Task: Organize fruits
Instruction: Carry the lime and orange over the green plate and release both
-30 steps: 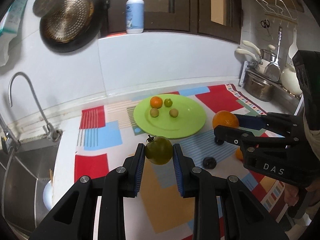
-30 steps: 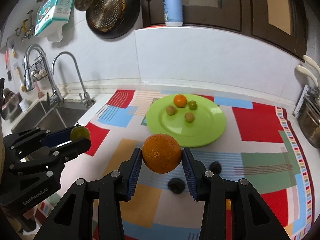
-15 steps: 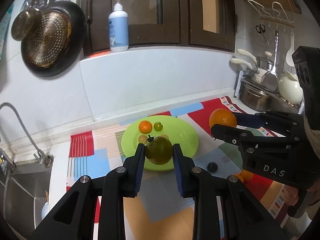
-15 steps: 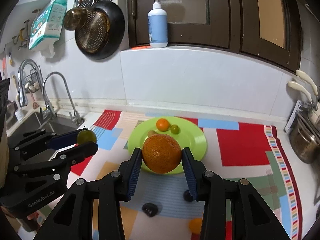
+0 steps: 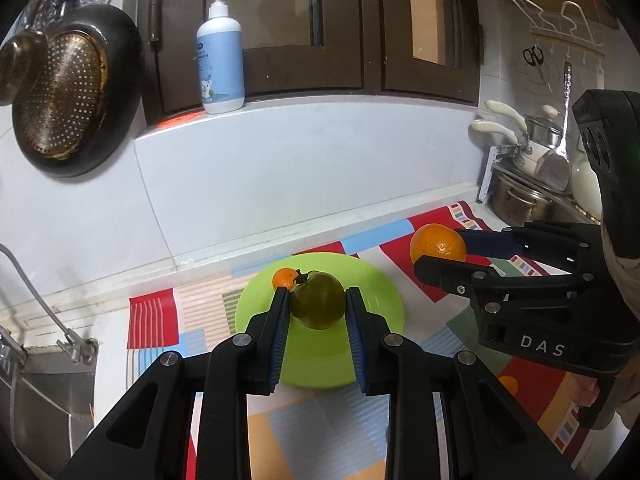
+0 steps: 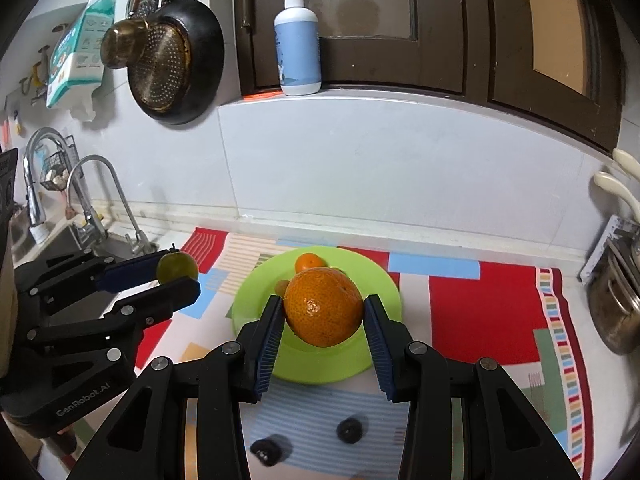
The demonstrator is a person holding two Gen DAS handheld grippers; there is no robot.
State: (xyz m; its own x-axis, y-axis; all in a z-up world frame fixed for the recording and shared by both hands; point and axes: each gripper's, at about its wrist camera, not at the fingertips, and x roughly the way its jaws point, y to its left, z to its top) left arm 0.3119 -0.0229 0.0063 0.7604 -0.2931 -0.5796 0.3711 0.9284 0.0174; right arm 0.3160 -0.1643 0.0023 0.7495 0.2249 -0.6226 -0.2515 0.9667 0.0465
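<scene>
The left tool [image 5: 317, 307] is clamped on a dark green tomato [image 5: 317, 300], held in the air in front of the green plate [image 5: 384, 304]. The right tool [image 6: 322, 322] grips a large orange [image 6: 323, 307], also raised before the plate, which sits on the patterned mat [image 6: 480, 312] covering the surface. A small orange fruit [image 6: 307, 261] lies on the plate; two dark fruits [image 6: 349, 430] rest on the mat nearer the camera.

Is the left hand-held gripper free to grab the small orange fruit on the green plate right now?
Probably not: the left hand-held gripper is already shut on a green fruit, so the small orange fruit on the green plate must wait.
</scene>
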